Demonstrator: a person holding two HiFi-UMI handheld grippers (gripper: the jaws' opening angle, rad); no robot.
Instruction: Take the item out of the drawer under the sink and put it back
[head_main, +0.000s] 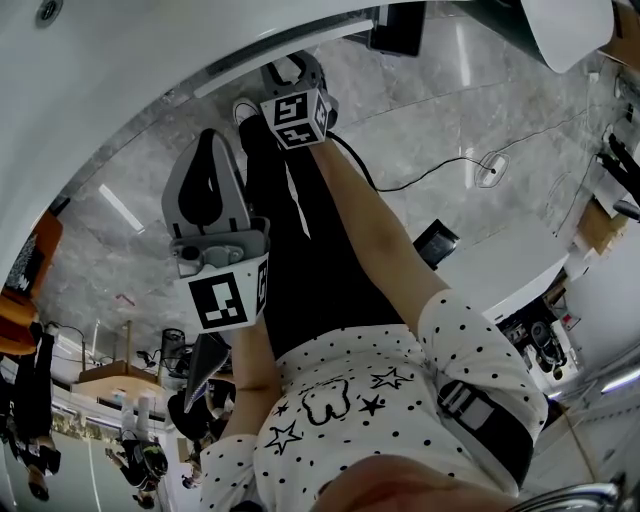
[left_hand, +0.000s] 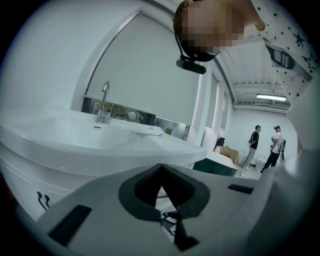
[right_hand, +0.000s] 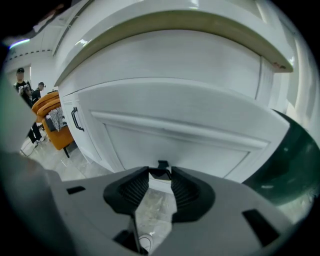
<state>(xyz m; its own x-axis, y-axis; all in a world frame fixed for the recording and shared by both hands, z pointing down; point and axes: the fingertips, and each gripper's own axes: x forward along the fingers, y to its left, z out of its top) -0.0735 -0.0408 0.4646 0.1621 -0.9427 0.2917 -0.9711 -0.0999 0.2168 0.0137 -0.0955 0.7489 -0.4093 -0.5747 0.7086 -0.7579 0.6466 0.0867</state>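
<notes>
The right tool (right_hand: 161, 176) is gaping empty, aiming at the handle (right_hand: 162, 164) of the shut drawer (right_hand: 190, 145); the left tool (left_hand: 161, 172) is hanging closed, empty. The item is hiding, presumably inside; every step is waiting.

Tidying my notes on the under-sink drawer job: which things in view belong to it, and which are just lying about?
Job: drawer, drawer handle, right gripper, left gripper.
Lying about: faucet, orange chair, bystanders.

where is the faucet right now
In the left gripper view the faucet stands left of centre, at the back rim of the white sink, above and beyond the left gripper.
</notes>
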